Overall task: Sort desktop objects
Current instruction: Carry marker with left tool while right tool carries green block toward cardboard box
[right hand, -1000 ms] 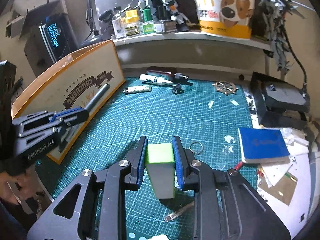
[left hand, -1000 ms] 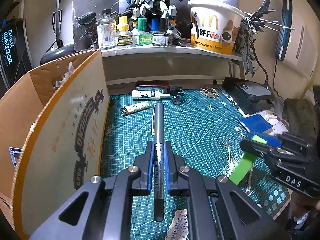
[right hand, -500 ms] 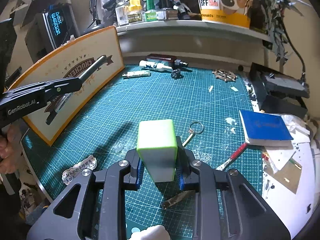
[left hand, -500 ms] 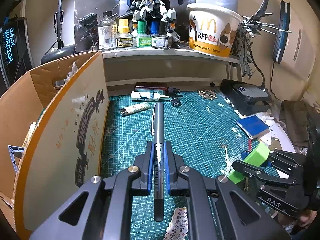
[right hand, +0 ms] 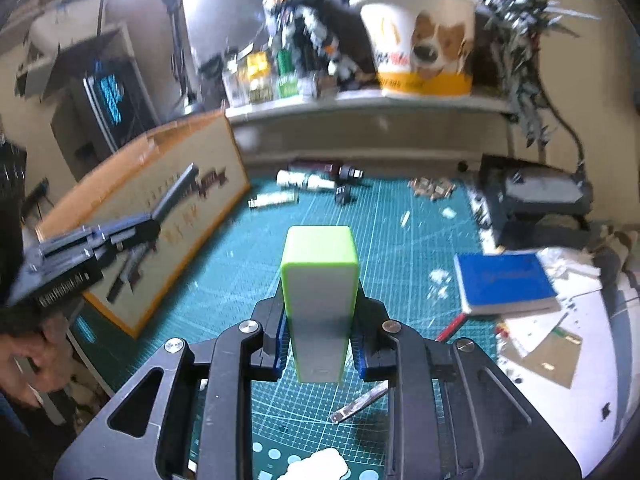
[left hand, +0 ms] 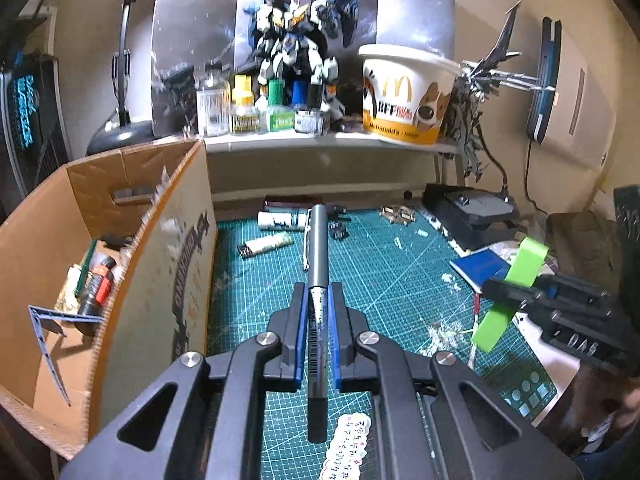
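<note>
The left gripper (left hand: pixel 318 300) is clamping a grey pen (left hand: pixel 318 264) at frame centre, above the green cutting mat (left hand: pixel 380 264), beside the cardboard box (left hand: pixel 48 240); the right gripper (right hand: pixel 320 320) is gripping a green-edged white block (right hand: pixel 319 280) mid-frame, jaws closed on it

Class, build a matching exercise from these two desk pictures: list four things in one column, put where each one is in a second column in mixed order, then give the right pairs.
Things
1. pen
2. green block
3. blue notebook
4. paper bucket

Places
A. on the shelf at the back
B. clamped in the left tool
C. lying at the right edge of the cutting mat
D. clamped in the right tool

Pairs: 1-B, 2-D, 3-C, 4-A
</note>
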`<control>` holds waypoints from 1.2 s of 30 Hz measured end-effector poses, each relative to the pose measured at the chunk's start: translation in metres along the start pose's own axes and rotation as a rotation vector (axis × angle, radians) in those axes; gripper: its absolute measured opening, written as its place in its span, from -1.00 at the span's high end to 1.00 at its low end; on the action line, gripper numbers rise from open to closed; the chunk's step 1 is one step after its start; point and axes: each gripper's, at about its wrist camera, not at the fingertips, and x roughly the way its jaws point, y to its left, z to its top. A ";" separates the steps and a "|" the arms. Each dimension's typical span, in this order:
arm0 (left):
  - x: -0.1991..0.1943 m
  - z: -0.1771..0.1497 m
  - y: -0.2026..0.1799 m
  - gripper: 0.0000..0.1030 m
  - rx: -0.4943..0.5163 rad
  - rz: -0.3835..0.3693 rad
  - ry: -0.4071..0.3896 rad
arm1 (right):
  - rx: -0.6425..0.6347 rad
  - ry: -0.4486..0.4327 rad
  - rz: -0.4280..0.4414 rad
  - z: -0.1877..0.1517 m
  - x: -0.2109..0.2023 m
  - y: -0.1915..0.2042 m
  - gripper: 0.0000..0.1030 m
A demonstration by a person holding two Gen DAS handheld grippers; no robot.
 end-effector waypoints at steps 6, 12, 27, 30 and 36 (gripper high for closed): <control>-0.017 0.008 -0.005 0.81 0.014 0.027 -0.062 | 0.019 -0.058 -0.010 0.015 -0.031 -0.001 0.55; -0.033 0.015 -0.011 0.81 0.033 0.040 -0.124 | 0.006 -0.119 -0.027 0.027 -0.061 0.008 0.55; -0.066 0.034 -0.021 0.81 0.090 0.028 -0.214 | 0.038 -0.240 -0.054 0.043 -0.101 0.015 0.55; -0.074 0.036 -0.021 0.81 0.092 0.028 -0.230 | 0.042 -0.264 -0.058 0.044 -0.107 0.017 0.55; -0.085 0.036 -0.018 0.81 0.098 0.039 -0.246 | 0.042 -0.282 -0.059 0.047 -0.112 0.023 0.55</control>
